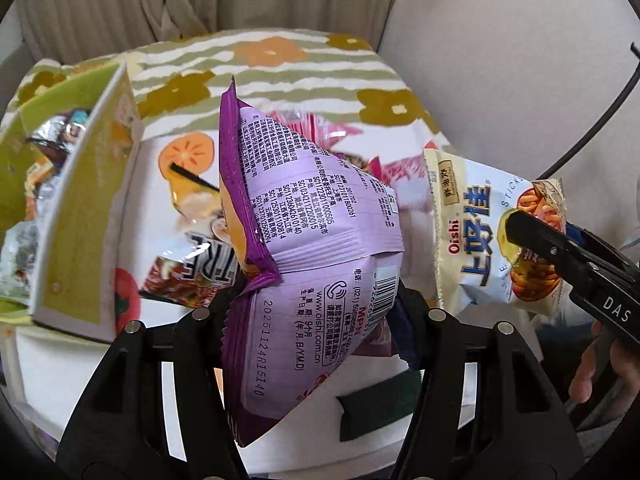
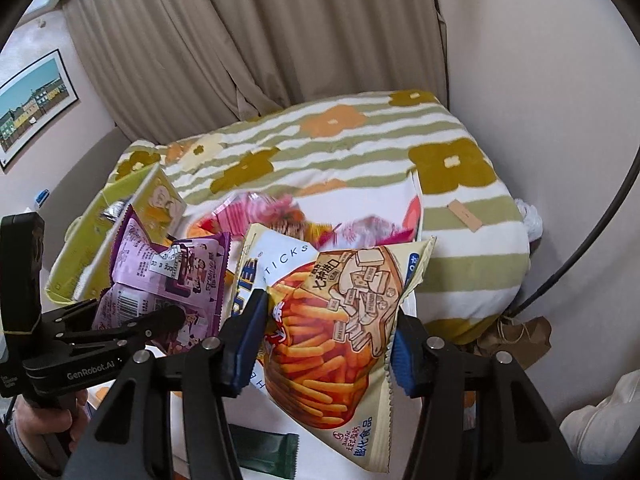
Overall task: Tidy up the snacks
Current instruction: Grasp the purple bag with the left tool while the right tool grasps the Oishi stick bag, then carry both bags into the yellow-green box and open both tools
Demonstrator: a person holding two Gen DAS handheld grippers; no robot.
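Gripping purple snack bag [image 1: 316, 264]: left gripper [image 1: 316, 300], jaws closed partway on it, bag aloft above bed. Right gripper [image 2: 324, 336]: jaws pinching cream Oishi sticks bag [image 2: 340, 344]. Right view only: framed picture [image 2: 32, 100]. Left view: open green box [image 1: 76, 216] beside bags.

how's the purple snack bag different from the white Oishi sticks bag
The purple snack bag shows its printed back with a barcode; the white Oishi sticks bag shows its front picture of orange sticks. The purple bag is in the left gripper, the white one in the right gripper. In the right wrist view the white bag looks larger. Both are sealed, puffy and held above the bed.
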